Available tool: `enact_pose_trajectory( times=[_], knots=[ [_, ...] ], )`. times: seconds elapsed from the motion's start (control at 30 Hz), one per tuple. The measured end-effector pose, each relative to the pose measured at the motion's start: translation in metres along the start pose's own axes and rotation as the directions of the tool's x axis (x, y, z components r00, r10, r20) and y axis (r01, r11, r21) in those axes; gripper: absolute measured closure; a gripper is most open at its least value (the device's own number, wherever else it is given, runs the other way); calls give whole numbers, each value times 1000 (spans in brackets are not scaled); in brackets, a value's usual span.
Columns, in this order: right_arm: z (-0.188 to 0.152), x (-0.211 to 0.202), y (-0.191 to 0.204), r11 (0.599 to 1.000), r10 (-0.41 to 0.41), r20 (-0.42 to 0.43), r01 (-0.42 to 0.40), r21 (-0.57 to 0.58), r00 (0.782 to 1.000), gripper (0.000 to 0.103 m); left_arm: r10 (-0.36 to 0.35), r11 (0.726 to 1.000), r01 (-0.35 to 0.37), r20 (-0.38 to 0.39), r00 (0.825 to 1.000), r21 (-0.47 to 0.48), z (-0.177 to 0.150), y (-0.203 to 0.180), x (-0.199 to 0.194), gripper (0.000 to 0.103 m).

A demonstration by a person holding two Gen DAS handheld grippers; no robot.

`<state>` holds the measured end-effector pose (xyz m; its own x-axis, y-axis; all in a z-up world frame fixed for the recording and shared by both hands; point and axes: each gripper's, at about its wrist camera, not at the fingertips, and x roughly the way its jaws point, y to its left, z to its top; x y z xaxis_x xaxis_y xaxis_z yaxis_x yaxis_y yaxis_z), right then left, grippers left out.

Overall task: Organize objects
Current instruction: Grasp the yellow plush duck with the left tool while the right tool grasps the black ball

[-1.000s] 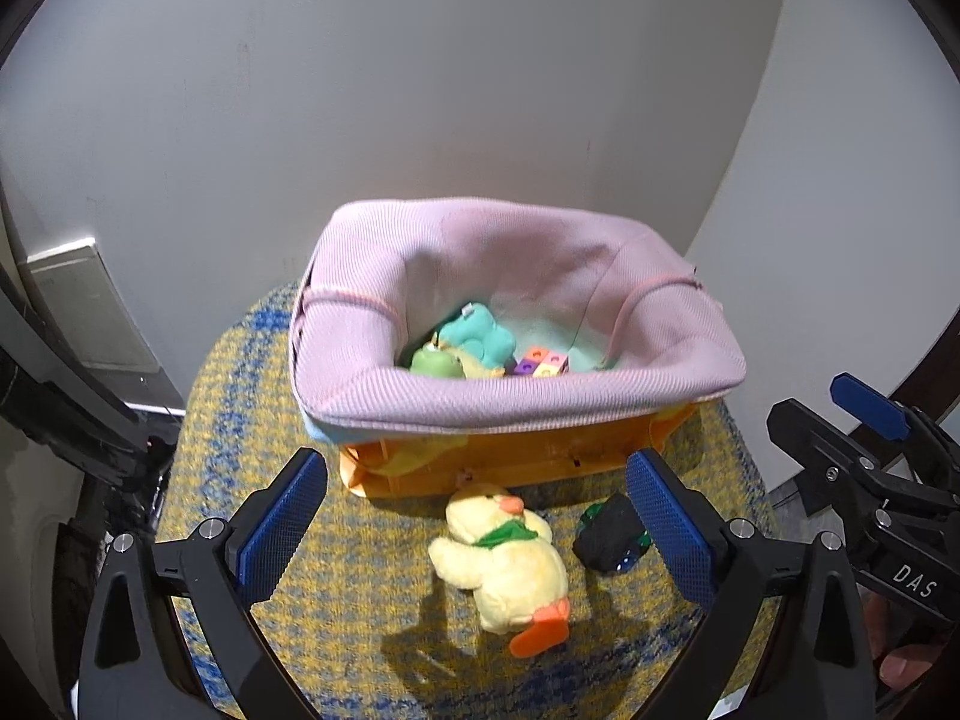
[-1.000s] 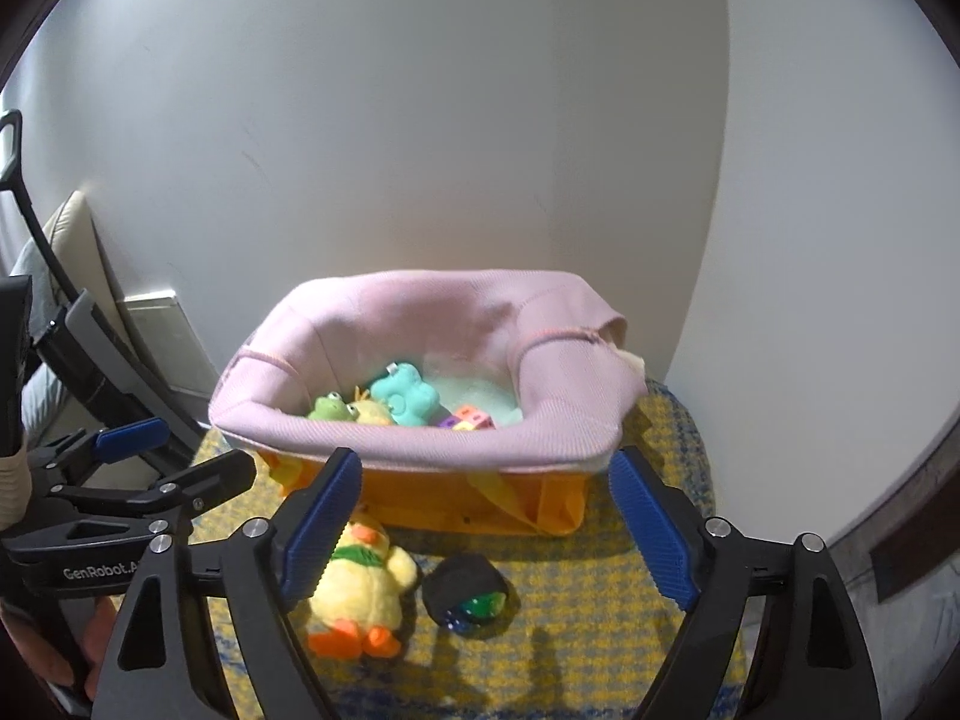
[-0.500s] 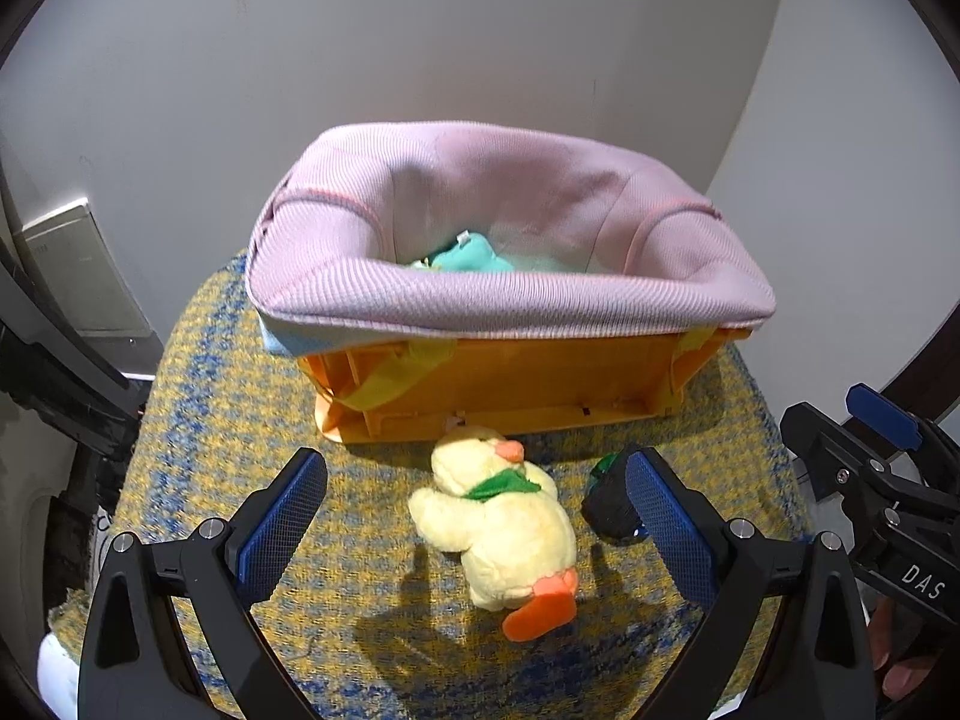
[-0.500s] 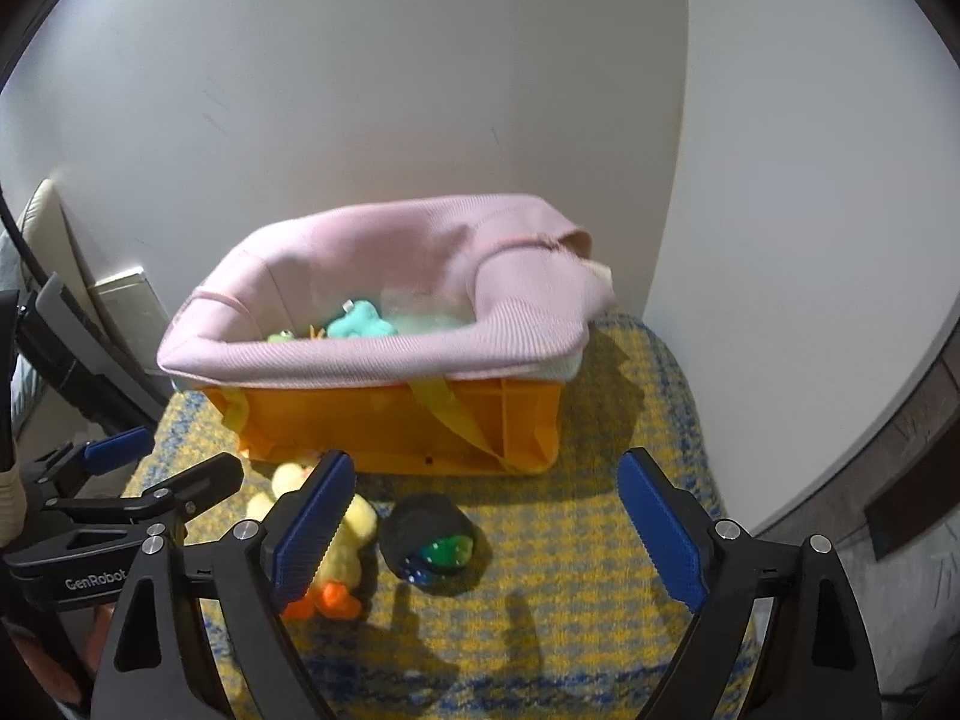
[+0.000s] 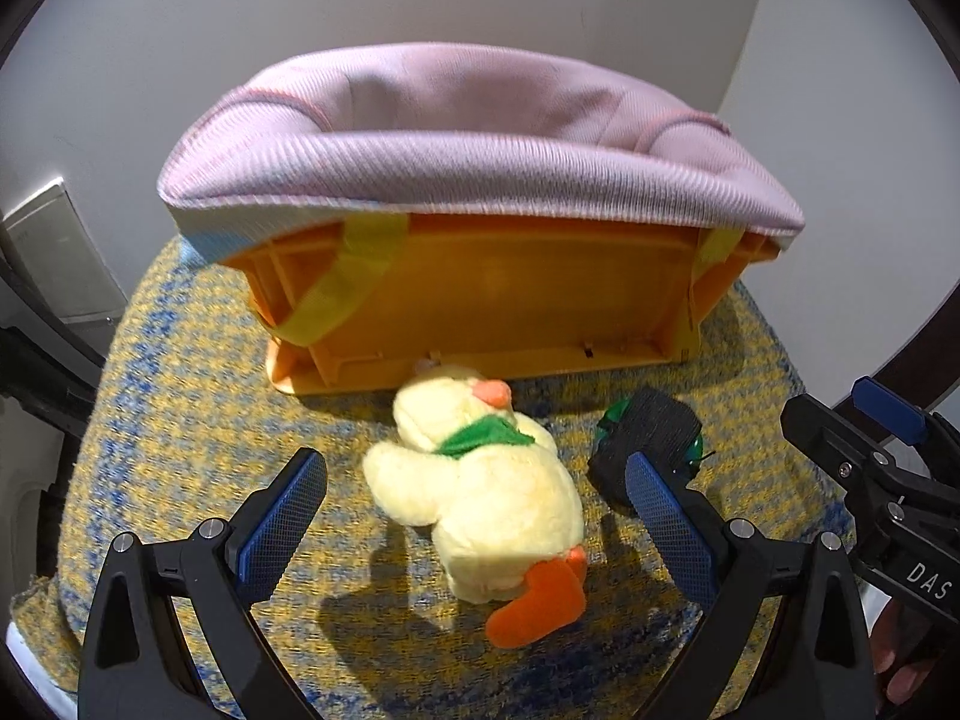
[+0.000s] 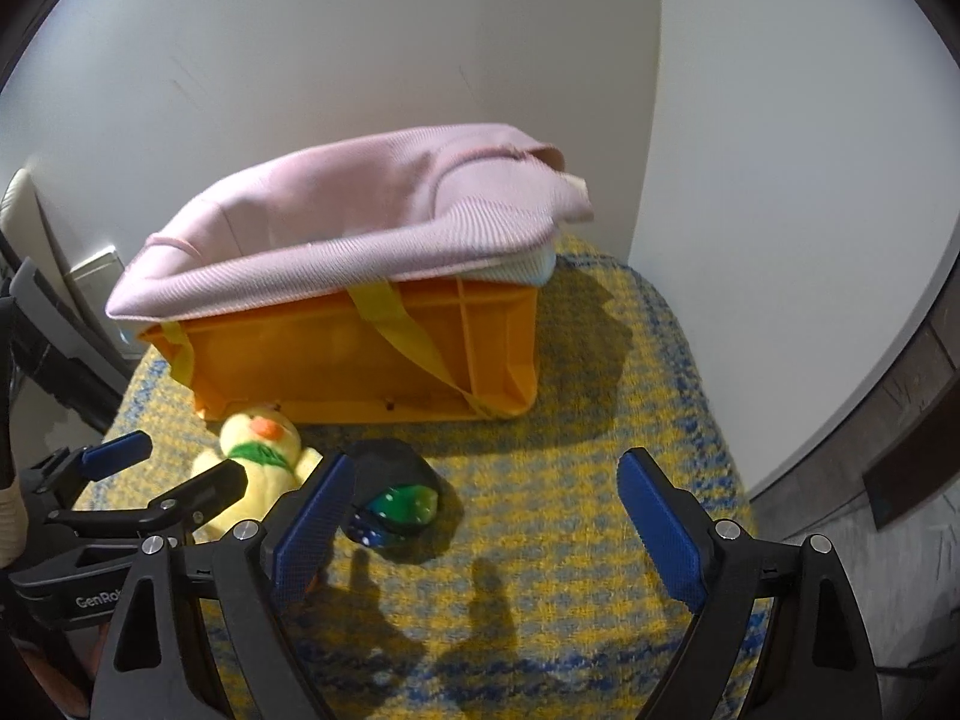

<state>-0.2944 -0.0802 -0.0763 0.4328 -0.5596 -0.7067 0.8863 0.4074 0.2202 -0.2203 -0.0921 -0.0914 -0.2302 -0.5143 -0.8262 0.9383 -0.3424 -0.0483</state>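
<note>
- Plush duck point(image 5: 480, 492) lay on its side on the yellow-blue woven mat point(image 5: 180, 450), head toward the orange bin point(image 5: 498, 306), orange feet toward the camera; head just beside or touching the bin's near wall, couldn't tell which.
- Same duck in right wrist view point(image 6: 258, 462), at lower left, partly hidden behind the other gripper.
- Black pouch point(image 5: 651, 432) with green and blue bits showing sat on the mat just right of the duck, near the bin; in right wrist view point(image 6: 393, 495) its open side faced the camera.
- Orange bin stood at the far side of the mat against the white wall point(image 5: 420, 0), pink fabric liner point(image 5: 480, 162) folded over its rim, yellow straps down the front; contents hidden from this low angle.
- Left gripper point(image 5: 474, 516) was low over the mat, pointed at the bin, fingers spread wide to either side of the duck, not touching it; right finger overlapped the pouch in view.
- Right gripper point(image 6: 480, 516) was low and level over the mat right of the pouch, fingers spread wide, nothing between them; left finger right next to the pouch.
- Each gripper showed at the edge of the other's view, side by side, near each other.
- Grey wall plate point(image 5: 54, 258) on the far left.
</note>
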Motion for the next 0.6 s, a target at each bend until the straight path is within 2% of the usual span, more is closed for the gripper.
enact_pose_trajectory(
  times=[0.43,0.53,0.6],
  knots=[
    [-13,23,-7,1000,2,-49,-1,12,999,14,8,1000,-7,-56,998,10,-14,-9,31,4],
    [-17,29,-7,1000,4,-60,-3,14,998,14,4,1000,-3,-74,997,13,-17,-11,38,12],
    [-19,31,-6,1000,4,-67,-4,14,998,14,10,1000,-8,-87,996,15,-19,-11,42,24]
  ],
)
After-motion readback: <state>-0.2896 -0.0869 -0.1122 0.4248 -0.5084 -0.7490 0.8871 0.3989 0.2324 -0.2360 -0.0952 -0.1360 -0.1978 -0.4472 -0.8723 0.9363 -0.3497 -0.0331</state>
